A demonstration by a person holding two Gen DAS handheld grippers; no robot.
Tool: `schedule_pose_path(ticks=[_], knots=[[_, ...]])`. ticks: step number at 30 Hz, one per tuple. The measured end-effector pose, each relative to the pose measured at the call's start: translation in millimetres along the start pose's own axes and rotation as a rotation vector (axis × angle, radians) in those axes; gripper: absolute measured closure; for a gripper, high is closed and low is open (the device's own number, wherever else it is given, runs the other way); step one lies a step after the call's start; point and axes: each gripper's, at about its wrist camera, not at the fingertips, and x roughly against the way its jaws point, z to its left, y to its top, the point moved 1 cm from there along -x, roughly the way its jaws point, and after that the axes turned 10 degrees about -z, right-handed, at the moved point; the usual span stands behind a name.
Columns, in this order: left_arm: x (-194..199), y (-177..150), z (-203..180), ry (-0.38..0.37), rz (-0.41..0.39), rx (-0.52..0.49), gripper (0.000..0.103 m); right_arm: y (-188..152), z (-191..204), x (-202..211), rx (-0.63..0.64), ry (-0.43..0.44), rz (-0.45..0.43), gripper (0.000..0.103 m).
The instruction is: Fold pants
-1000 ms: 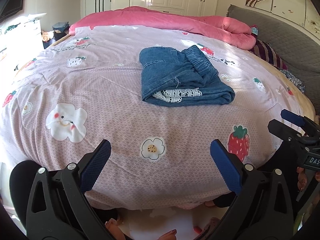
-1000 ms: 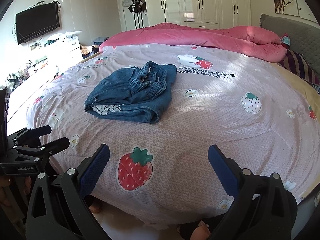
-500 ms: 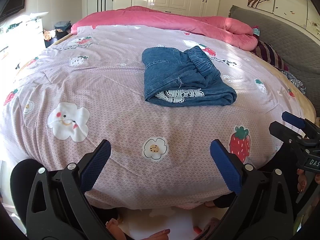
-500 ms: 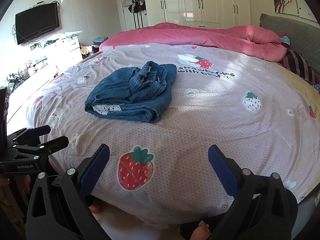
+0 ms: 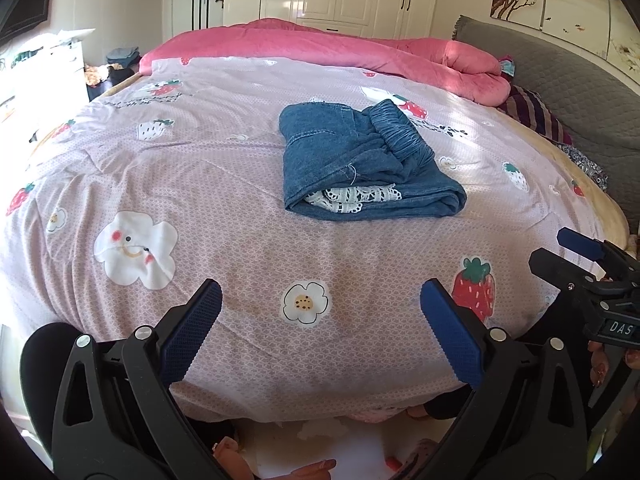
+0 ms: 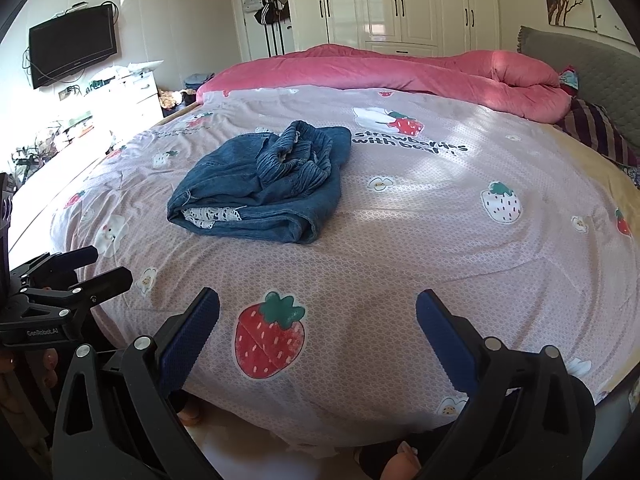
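Note:
The blue denim pants [image 5: 360, 164] lie folded into a compact bundle in the middle of the bed, with white lace trim showing at the near edge and the elastic waistband on top. They also show in the right wrist view [image 6: 268, 188]. My left gripper [image 5: 320, 304] is open and empty, held at the bed's near edge, well short of the pants. My right gripper [image 6: 318, 312] is open and empty, also at the near edge. Each gripper appears at the side of the other's view.
The bed has a pink-lilac duvet [image 5: 200, 184] printed with strawberries and flowers. A rolled pink blanket [image 5: 360, 48] lies along the far side. A grey headboard [image 5: 568, 92] and striped pillow stand at the right. A wardrobe and a wall TV [image 6: 72, 46] stand behind.
Both grippers have stayed open and nearly still. The left wrist view has shifted slightly, so the pants sit a little lower and further right in it.

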Motion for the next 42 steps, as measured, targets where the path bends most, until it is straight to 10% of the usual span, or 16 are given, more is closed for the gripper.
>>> schedule_pose_path(ticks=[42], knots=[[-1.3, 4.3, 1.2, 0.095, 0.007, -0.035, 0.01, -2.4, -4.1, -6.1, -0.001, -0.033, 0.022, 0.005]])
